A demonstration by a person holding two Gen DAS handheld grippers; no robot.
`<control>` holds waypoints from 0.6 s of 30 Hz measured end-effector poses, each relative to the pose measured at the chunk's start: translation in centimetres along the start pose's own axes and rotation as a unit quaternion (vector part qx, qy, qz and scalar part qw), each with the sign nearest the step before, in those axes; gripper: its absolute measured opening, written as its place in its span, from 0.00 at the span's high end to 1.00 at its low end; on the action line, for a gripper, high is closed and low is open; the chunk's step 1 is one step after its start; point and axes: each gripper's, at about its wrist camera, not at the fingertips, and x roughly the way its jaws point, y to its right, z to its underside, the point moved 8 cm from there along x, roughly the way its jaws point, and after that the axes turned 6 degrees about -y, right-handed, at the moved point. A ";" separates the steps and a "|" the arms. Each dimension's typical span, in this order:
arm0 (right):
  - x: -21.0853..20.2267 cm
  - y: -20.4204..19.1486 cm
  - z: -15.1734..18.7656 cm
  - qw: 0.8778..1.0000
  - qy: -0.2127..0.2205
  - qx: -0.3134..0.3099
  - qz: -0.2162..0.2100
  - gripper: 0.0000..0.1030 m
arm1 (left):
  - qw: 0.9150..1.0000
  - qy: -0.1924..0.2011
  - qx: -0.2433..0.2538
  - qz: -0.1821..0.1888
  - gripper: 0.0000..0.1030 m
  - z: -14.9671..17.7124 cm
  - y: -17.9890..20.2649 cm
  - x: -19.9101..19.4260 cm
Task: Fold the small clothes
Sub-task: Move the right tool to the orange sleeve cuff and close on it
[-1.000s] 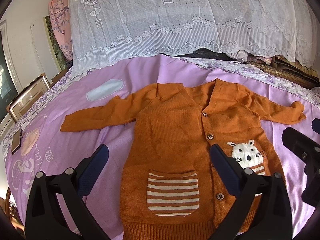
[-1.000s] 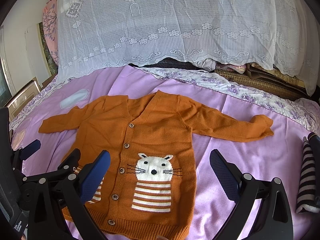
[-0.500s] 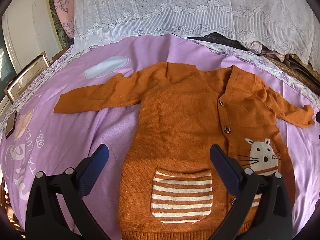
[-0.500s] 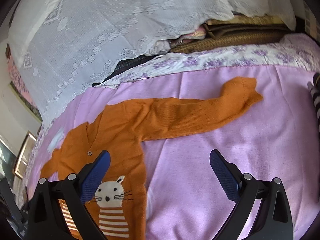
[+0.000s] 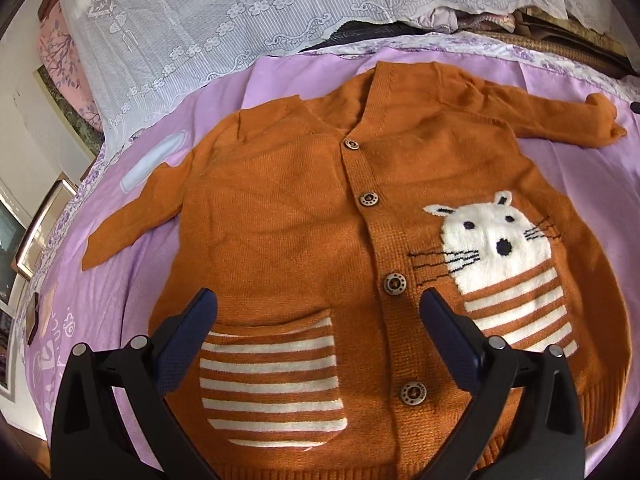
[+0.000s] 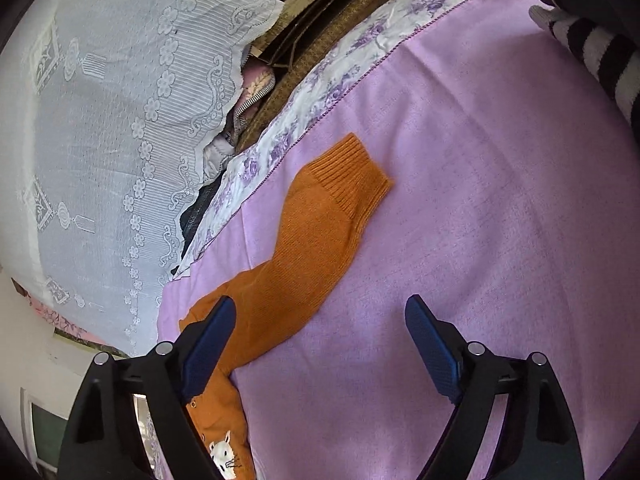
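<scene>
Cardigan (image 5: 304, 216) flat on purple sheet (image 6: 500, 208); both fingers spread, empty; right gripper (image 6: 320, 320) near sleeve cuff (image 6: 348, 176).

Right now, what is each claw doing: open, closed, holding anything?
Left claw: open, holding nothing, above the orange cardigan.
Right claw: open, holding nothing, near the cardigan's sleeve.

Small orange knit cardigan (image 5: 296, 216) lies flat, front up, buttoned with 4 buttons, sleeves spread on a purple bedspread; white cat design, striped pocket, ribbed cuff (image 6: 348, 176).
</scene>
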 end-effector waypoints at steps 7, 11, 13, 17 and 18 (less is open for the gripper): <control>1.5 1.1 -1.9 1.000 0.001 -0.016 0.022 0.25 | 0.999 0.027 0.026 0.000 0.04 -4.4 3.3 -2.5; 2.5 1.1 -3.5 0.999 0.019 -0.035 0.031 0.31 | 0.998 0.052 0.030 0.003 0.04 -8.2 6.3 -3.7; 3.0 1.3 -4.3 0.998 0.029 -0.040 0.031 0.33 | 0.998 0.052 0.024 0.021 0.04 -9.9 8.1 -3.5; 3.2 1.2 -5.3 0.997 0.047 -0.054 0.031 0.45 | 0.998 0.043 0.002 0.050 0.04 -11.3 11.1 -1.2; 3.2 1.3 -5.4 0.997 0.052 -0.056 0.032 0.59 | 0.998 0.038 0.000 0.048 0.04 -11.2 11.7 -0.2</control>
